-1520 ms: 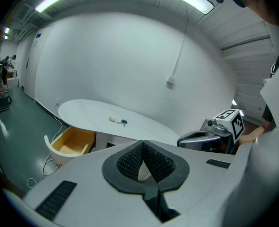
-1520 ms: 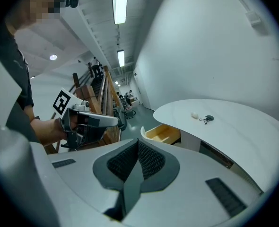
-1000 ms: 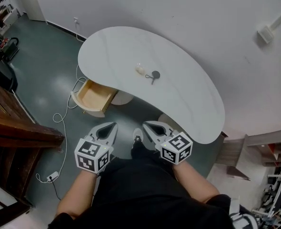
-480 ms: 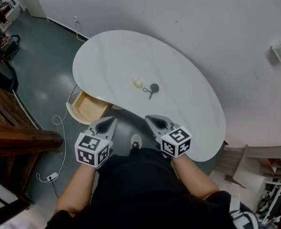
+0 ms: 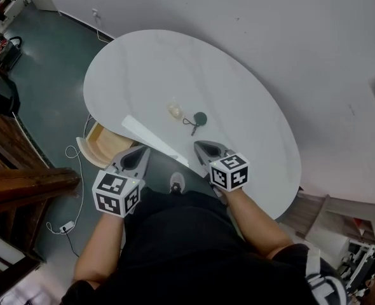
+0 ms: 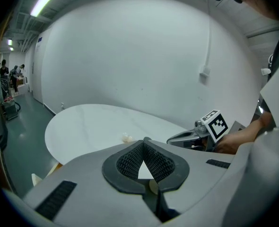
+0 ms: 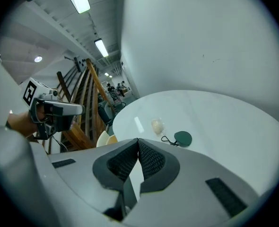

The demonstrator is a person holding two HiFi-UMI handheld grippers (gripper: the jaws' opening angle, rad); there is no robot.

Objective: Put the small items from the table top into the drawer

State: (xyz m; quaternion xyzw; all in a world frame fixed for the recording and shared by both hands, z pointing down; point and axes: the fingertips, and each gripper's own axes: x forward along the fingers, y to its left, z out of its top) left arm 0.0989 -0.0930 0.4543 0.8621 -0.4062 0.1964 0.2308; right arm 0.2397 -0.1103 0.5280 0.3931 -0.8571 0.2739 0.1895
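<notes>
Both grippers have come forward to the near edge of the white table (image 5: 257,107), and the open drawer (image 5: 97,146) now shows less from under its rim. Left gripper (image 5: 140,154) and right gripper (image 5: 205,149) are each clenched on nothing. 2 small items lie mid-table, just beside each other: a pale lump (image 5: 174,111) and a dark round tag (image 5: 200,117), its cord trailing toward the person. They sit ahead of the right gripper, which is nearer. No writing is readable; only the cubes' square markers show.
</notes>
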